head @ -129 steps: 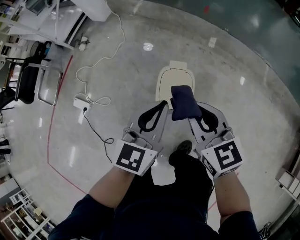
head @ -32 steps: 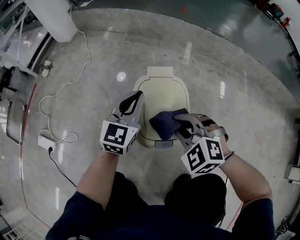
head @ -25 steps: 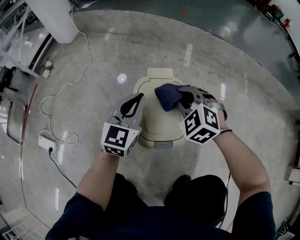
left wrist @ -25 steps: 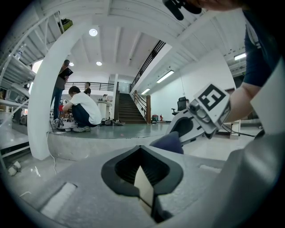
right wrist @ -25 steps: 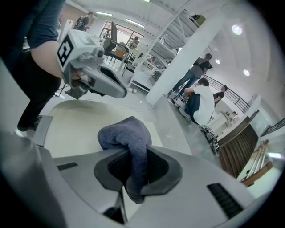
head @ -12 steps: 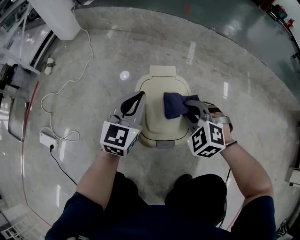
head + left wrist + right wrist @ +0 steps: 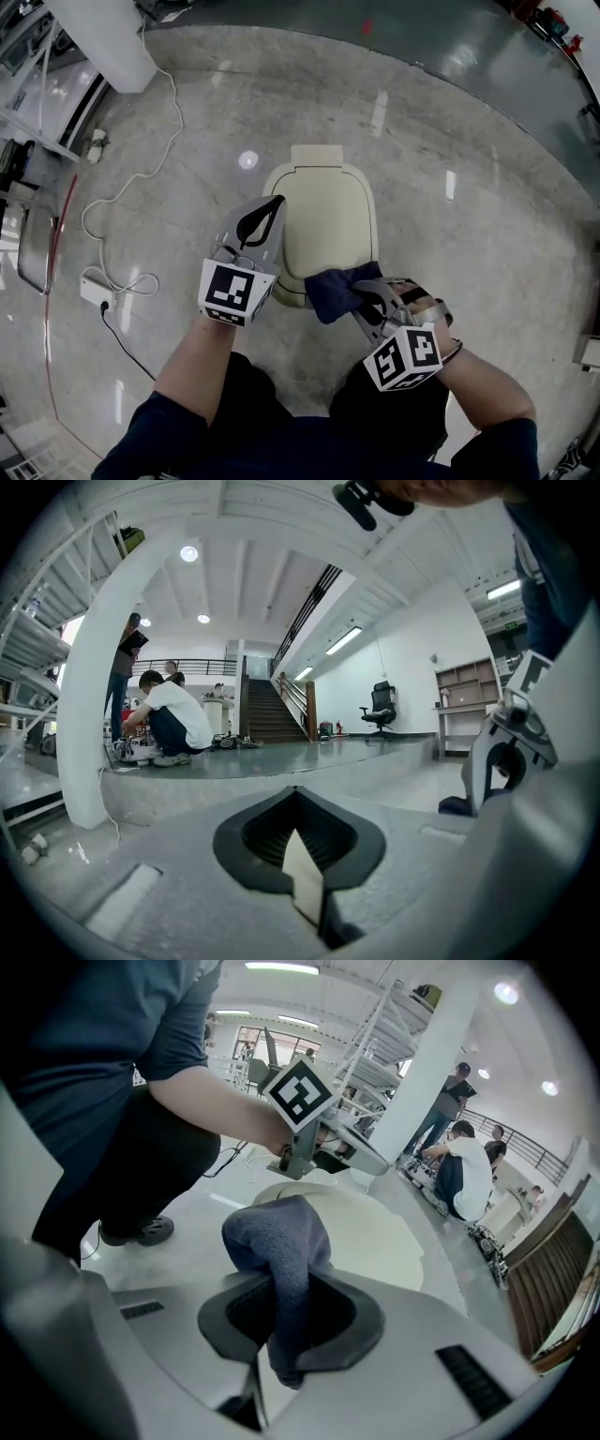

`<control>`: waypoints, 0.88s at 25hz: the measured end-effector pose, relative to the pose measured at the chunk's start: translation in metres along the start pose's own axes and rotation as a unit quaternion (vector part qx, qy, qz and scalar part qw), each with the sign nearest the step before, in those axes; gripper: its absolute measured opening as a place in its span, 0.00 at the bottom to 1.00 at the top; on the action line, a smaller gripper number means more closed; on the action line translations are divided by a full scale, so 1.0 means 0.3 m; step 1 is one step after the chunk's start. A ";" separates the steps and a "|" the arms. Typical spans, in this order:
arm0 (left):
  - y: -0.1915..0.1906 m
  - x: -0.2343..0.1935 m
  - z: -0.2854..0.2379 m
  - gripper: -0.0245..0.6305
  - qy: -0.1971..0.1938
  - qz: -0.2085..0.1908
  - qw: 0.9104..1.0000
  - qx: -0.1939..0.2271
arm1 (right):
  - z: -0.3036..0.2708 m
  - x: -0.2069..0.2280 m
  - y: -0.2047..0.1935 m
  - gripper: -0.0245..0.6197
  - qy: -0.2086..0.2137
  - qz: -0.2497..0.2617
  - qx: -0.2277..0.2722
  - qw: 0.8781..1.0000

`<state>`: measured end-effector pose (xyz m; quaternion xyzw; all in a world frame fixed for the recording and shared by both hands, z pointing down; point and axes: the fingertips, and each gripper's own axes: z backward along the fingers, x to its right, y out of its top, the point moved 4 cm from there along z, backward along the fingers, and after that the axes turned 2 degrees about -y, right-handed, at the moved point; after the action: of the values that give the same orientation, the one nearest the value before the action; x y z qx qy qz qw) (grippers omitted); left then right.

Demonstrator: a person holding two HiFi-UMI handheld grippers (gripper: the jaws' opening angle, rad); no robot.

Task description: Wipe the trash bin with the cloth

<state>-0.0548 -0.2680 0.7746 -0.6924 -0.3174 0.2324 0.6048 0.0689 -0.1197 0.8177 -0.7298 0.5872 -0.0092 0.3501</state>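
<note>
A cream trash bin [image 7: 326,216] with a closed lid stands on the floor in front of me. The dark blue cloth [image 7: 330,291] lies over its near front edge, and my right gripper [image 7: 359,292] is shut on it. In the right gripper view the cloth [image 7: 279,1241] hangs bunched between the jaws, with the lid [image 7: 370,1227] just beyond. My left gripper [image 7: 269,204] hovers at the bin's left side, shut and holding nothing. Its jaws [image 7: 296,799] meet in the left gripper view, where the right gripper [image 7: 509,752] shows at the right.
A white cable [image 7: 131,183] and a power strip [image 7: 97,292] lie on the floor at the left, beside a red tape line [image 7: 58,253]. A white column [image 7: 103,37] stands at far left. People [image 7: 171,719] crouch in the background near a staircase.
My right gripper has drawn the cloth from the far part of the lid back to the bin's near front edge. The left gripper has stayed beside the bin.
</note>
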 end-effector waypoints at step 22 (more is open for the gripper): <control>0.793 0.258 0.293 0.03 -0.025 0.029 0.998 -0.047 | 0.575 0.258 0.421 0.12 -0.042 -0.084 0.018 0.995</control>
<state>-0.0257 -0.1677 0.5310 -0.7226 -0.3230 0.2518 0.5569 0.0586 -0.1085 0.5908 -0.7695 0.5086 -0.0182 0.3859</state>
